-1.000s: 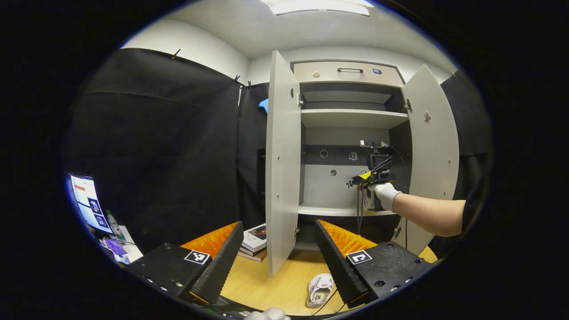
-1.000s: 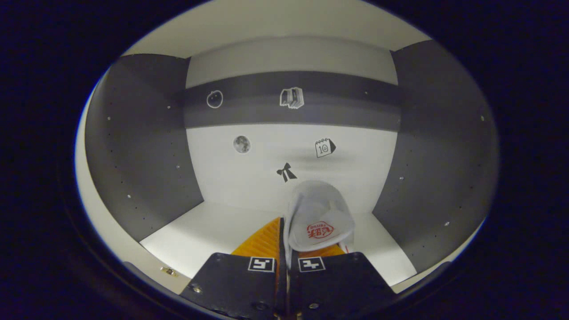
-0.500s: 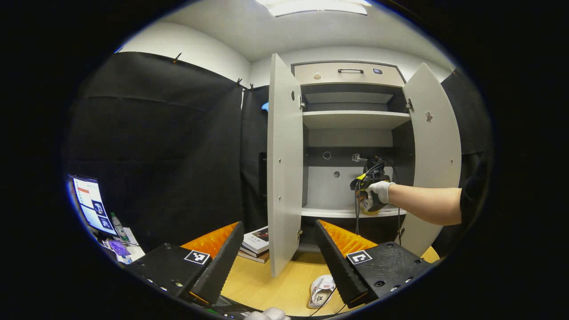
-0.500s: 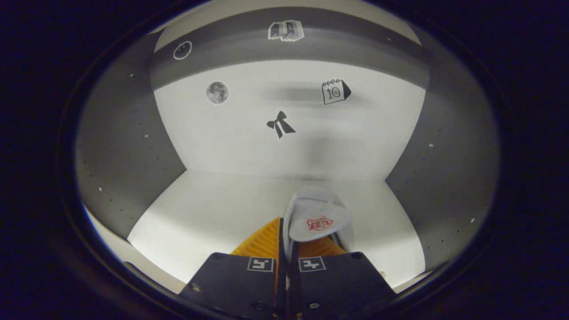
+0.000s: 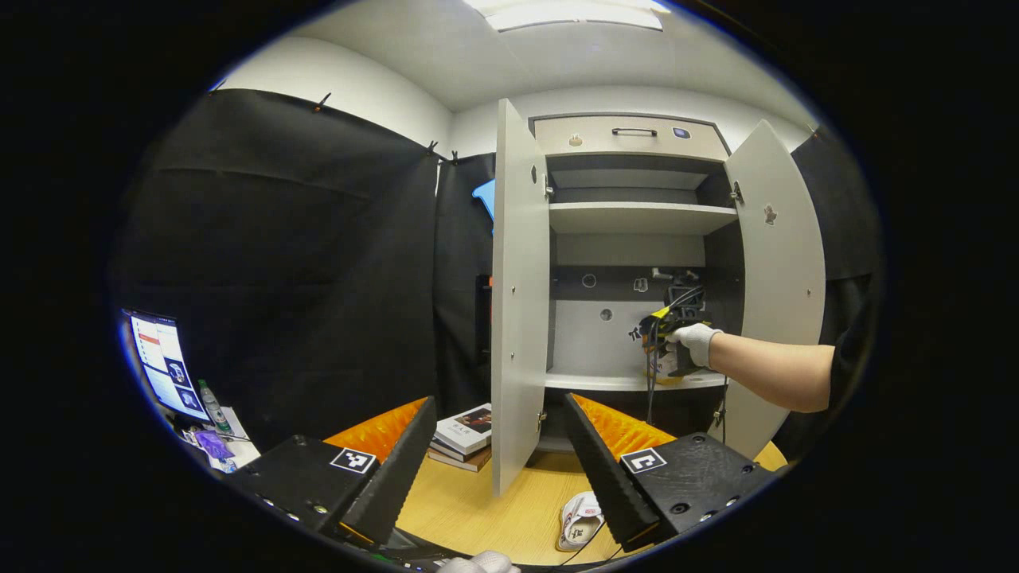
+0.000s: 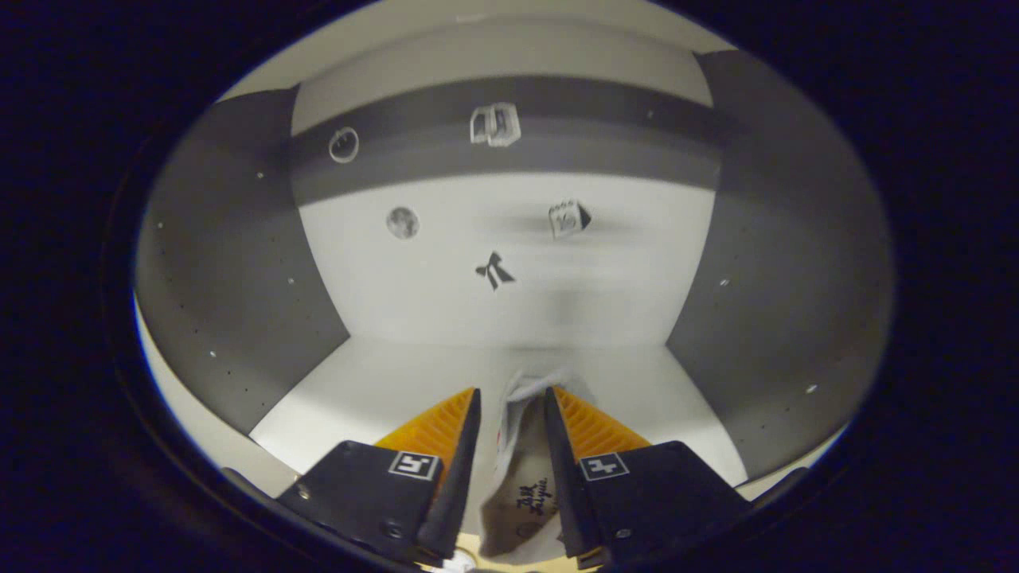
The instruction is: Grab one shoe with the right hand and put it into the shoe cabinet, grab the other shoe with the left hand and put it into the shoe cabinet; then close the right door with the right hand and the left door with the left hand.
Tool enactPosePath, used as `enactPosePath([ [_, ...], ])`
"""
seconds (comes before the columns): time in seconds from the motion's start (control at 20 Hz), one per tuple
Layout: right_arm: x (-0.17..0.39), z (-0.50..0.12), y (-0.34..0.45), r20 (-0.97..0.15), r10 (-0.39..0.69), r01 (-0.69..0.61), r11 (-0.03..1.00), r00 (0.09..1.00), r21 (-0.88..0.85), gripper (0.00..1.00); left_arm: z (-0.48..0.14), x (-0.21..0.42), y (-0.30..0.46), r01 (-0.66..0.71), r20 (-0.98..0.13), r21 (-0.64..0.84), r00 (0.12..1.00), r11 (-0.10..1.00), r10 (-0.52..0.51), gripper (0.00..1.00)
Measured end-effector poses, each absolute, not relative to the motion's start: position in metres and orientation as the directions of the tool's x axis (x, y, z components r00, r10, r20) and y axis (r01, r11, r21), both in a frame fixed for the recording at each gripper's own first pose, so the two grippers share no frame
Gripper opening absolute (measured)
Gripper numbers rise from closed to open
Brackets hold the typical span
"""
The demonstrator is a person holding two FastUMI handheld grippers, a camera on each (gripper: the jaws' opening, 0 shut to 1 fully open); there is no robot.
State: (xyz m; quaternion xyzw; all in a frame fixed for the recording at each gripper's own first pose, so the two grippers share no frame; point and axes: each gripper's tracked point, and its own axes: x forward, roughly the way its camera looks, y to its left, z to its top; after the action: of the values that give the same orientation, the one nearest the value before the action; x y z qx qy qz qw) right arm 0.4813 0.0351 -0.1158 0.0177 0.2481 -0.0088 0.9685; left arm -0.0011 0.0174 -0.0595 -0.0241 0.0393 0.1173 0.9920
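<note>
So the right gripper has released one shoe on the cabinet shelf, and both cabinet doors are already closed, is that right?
Not quite: both doors are open. The left gripper view shows the left door and right door swung wide. The rest holds: in the right gripper view the right gripper is open, with the shoe lying between its fingers on the cabinet shelf.

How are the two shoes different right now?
One shoe lies on the cabinet shelf, between the open jaws of the right gripper. The other shoe lies on the wooden table below the cabinet, near the left gripper, whose jaws are also open. No jaws touch the table shoe. Both shoes are white.
</note>
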Motion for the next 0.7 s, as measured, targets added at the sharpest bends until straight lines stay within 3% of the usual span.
enactPosePath([
  [0.05, 0.470, -0.094, 0.031, -0.418, -0.019, 0.024, 1.000, 0.908, 0.008, 0.59, -0.058, -0.003, 0.018, -0.227, -0.081, -0.043, 0.972, 0.973, 0.223, 0.96],
  [0.2, 0.430, -0.056, 0.033, -0.295, -0.010, 0.011, 1.000, 0.955, 0.002, 1.00, -0.057, -0.007, 0.021, -0.198, -0.079, -0.051, 0.978, 0.979, 0.194, 0.95],
  [0.4, 0.362, -0.013, 0.038, -0.165, 0.024, -0.016, 0.999, 0.986, 0.049, 1.00, -0.055, -0.010, 0.025, -0.158, -0.073, -0.050, 0.985, 0.986, 0.154, 0.96],
  [0.7, 0.249, -0.001, 0.032, -0.072, 0.062, -0.056, 0.995, 0.995, 0.086, 1.00, -0.054, -0.013, 0.024, -0.085, -0.063, -0.039, 0.995, 0.996, 0.083, 0.96],
])
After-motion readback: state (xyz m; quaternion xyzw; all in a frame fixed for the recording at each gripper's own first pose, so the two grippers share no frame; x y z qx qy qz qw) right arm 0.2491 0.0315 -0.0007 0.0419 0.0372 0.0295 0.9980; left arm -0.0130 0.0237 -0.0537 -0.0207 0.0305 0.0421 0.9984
